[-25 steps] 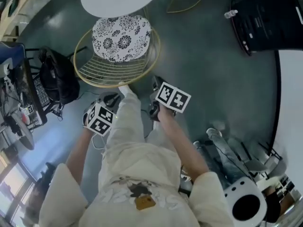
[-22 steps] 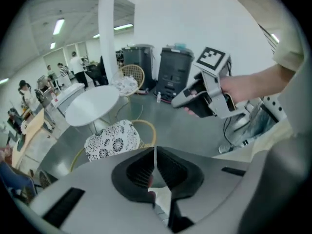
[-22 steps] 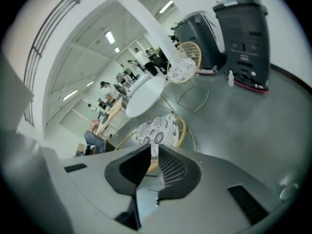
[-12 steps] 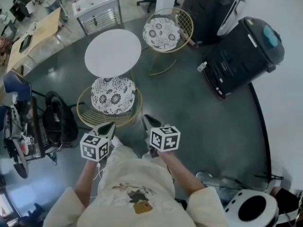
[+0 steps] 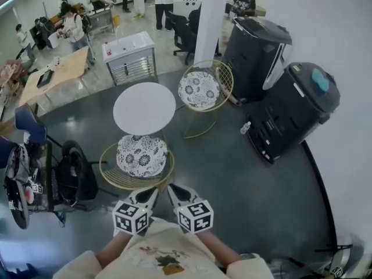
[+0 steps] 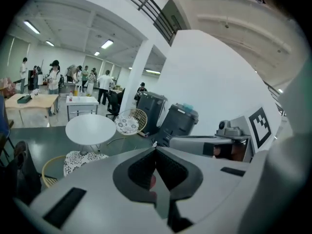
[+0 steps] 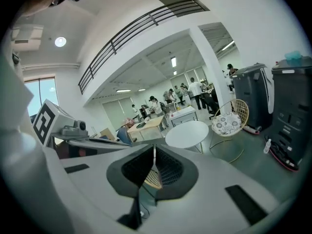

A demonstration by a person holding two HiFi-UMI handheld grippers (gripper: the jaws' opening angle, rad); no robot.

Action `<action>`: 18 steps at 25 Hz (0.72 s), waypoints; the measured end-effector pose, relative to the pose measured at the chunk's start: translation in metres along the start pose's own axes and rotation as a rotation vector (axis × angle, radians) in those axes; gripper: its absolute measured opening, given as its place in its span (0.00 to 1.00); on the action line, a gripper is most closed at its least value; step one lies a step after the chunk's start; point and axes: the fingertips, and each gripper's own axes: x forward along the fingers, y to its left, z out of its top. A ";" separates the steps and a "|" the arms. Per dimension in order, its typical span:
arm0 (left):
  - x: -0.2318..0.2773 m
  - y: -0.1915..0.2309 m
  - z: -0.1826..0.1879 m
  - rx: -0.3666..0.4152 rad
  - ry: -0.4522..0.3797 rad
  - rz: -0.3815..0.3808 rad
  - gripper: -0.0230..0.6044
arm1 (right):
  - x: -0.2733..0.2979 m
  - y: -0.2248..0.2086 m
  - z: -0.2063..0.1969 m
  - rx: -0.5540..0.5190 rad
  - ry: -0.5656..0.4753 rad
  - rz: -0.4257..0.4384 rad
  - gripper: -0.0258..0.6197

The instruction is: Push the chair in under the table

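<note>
A gold wire chair (image 5: 110,178) with a floral cushion (image 5: 142,154) stands on the near side of a round white table (image 5: 144,108), its seat outside the tabletop. My left gripper (image 5: 153,192) and right gripper (image 5: 172,188) hang side by side just short of the chair's near rim, touching nothing. Both are shut and empty. In the left gripper view the jaws meet at the left gripper (image 6: 155,150), with the table (image 6: 90,129) and cushion (image 6: 80,158) beyond. In the right gripper view the right gripper (image 7: 154,150) is shut below the table (image 7: 186,134).
A second floral chair (image 5: 199,89) stands at the table's far right. Two large black bins (image 5: 296,106) and a small bottle (image 5: 246,127) are on the right. A black backpack (image 5: 75,176) lies left of the chair. A metal cart (image 5: 129,57), a white pillar (image 5: 212,16) and people are farther back.
Both grippers have risen from low beside the chair's near rim and drawn back toward the body, rolling upright, and their jaws have closed. The head view has tilted up to show the room.
</note>
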 end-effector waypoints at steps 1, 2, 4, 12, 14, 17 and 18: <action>-0.003 -0.009 0.000 -0.004 -0.010 -0.007 0.05 | -0.003 0.007 -0.003 -0.004 0.014 0.014 0.07; -0.008 -0.018 -0.001 -0.010 -0.018 -0.011 0.05 | -0.007 0.013 -0.009 -0.003 0.032 0.021 0.07; -0.016 -0.032 -0.004 -0.037 -0.040 -0.004 0.05 | -0.014 0.022 -0.019 0.008 0.063 0.029 0.07; -0.027 -0.027 0.001 -0.118 -0.118 0.096 0.05 | -0.010 0.038 -0.002 -0.083 0.046 0.086 0.06; -0.028 -0.026 0.004 -0.124 -0.118 0.093 0.05 | -0.014 0.040 0.003 -0.099 0.029 0.076 0.05; -0.027 -0.028 0.008 -0.119 -0.121 0.075 0.05 | -0.019 0.045 0.010 -0.121 -0.003 0.068 0.05; -0.027 -0.028 0.008 -0.115 -0.120 0.073 0.05 | -0.019 0.046 0.012 -0.114 -0.011 0.070 0.05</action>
